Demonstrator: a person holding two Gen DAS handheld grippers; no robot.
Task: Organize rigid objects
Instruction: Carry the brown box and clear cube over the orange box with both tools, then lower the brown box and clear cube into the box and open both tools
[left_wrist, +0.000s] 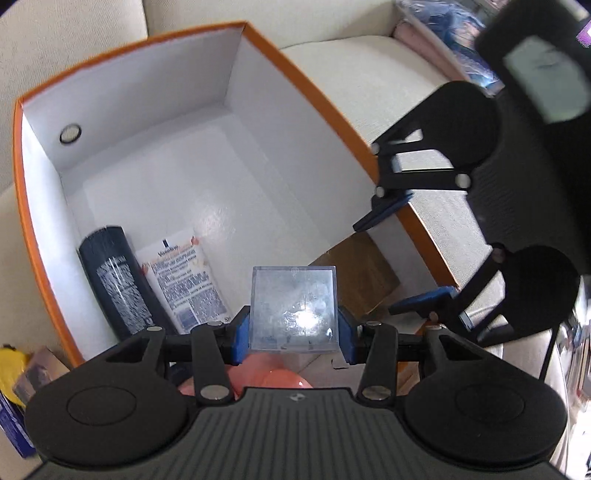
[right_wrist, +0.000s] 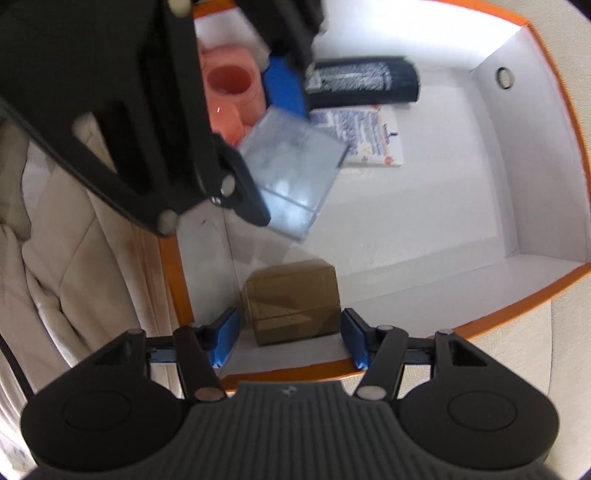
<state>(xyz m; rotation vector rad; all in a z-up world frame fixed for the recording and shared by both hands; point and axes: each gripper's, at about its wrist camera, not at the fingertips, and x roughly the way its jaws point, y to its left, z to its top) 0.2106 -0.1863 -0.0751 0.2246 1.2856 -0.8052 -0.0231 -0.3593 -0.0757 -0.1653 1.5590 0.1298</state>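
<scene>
The clear plastic case (left_wrist: 294, 309) is sitting pinched between the blue pads of the left tool (left_wrist: 293, 334), hanging in the air above the near end of the orange-rimmed box (left_wrist: 306, 79), its flat face turned up and catching glare. The grip is lying on the case's two side edges only, so I judge a slip or a twist to be the main risk: smooth hard plastic on narrow pads could rotate or drop if the tool is tilting or being jolted.

Directly under the case a pink rounded container (right_wrist: 231, 94) is resting against the box's corner, and just beside it a dark bottle (left_wrist: 116, 280) and a white Vaseline tube (left_wrist: 184, 275) are lying flat along one wall. Lowering straight down would likely be landing the case on the pink container rather than on the floor of the box.

The right tool (right_wrist: 290, 338) is hanging wide and holding nothing, its pads straddling a brown cardboard box (right_wrist: 293, 301) near the opposite wall without touching it, as far as can be told. It is crowding the left tool's path, so a bump between the two is possible.

The middle and far end of the box floor are lying bare, offering the widest room. The box walls are standing tall, so a low sideways sweep could be clipping the rim.
</scene>
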